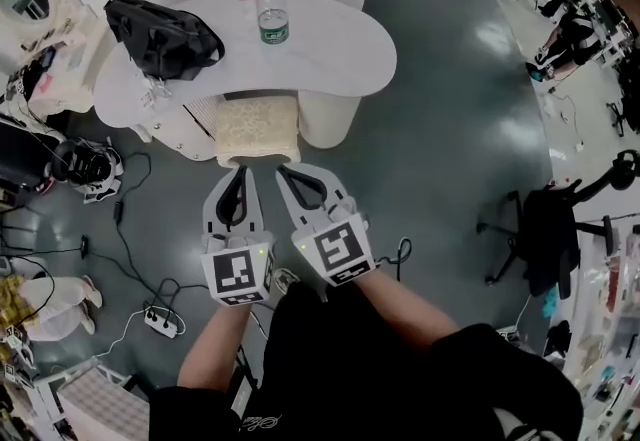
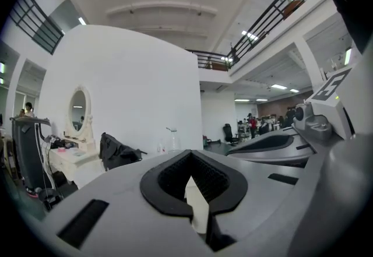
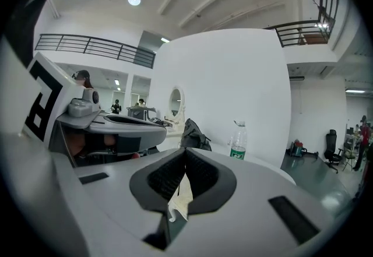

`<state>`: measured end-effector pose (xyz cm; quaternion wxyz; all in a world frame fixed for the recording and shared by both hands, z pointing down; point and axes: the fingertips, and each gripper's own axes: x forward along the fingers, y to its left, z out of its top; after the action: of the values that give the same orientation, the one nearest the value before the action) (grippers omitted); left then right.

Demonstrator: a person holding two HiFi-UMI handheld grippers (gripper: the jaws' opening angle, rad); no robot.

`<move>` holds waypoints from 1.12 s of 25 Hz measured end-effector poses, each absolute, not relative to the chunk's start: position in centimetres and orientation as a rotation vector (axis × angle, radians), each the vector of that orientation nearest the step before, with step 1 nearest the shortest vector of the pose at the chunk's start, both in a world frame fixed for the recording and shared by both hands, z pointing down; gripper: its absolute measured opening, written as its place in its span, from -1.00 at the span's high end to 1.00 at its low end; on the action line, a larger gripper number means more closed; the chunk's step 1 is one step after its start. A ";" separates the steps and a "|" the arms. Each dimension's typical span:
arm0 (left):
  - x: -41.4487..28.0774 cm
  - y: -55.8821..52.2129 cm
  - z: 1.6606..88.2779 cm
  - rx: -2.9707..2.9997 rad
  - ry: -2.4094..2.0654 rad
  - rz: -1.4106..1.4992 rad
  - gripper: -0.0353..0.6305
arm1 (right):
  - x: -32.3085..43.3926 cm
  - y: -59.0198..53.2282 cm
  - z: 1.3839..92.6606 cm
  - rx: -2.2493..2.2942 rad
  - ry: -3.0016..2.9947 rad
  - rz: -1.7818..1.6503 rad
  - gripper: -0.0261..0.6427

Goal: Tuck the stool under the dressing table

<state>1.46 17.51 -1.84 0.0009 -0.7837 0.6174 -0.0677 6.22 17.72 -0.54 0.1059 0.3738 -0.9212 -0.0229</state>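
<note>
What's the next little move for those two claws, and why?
Probably lower the shut left gripper and right gripper to the stool's near edge and push: most of its seat shows in front of the dressing table's edge, and both hold nothing.

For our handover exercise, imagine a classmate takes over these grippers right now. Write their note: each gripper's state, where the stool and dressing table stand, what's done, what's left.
Left gripper: shut, empty, tips just short of the stool.
Right gripper: shut, empty, beside the left one.
Stool: back of its seat under the dressing table, front part showing past the edge.
Done: stool is partly in.
Left: probably a further push, if it should go fully under.
</note>
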 end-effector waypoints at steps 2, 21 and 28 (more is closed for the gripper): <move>1.2 17.5 -2.2 -2.458 1.934 -0.192 0.88 | 5.8 18.0 -1.0 1.106 -2.718 -0.088 0.90; 2.6 17.6 -3.1 -2.476 1.923 -0.108 0.88 | 6.7 17.3 -2.7 1.170 -2.721 -0.116 0.90; 2.8 17.9 -3.2 -2.464 1.925 -0.111 0.88 | 6.6 17.6 -2.8 1.157 -2.732 -0.122 0.90</move>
<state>2.75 17.89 -3.16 0.0065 -0.7874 0.6154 -0.0354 6.56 17.57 -2.83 0.0858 0.3882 -0.9167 -0.0409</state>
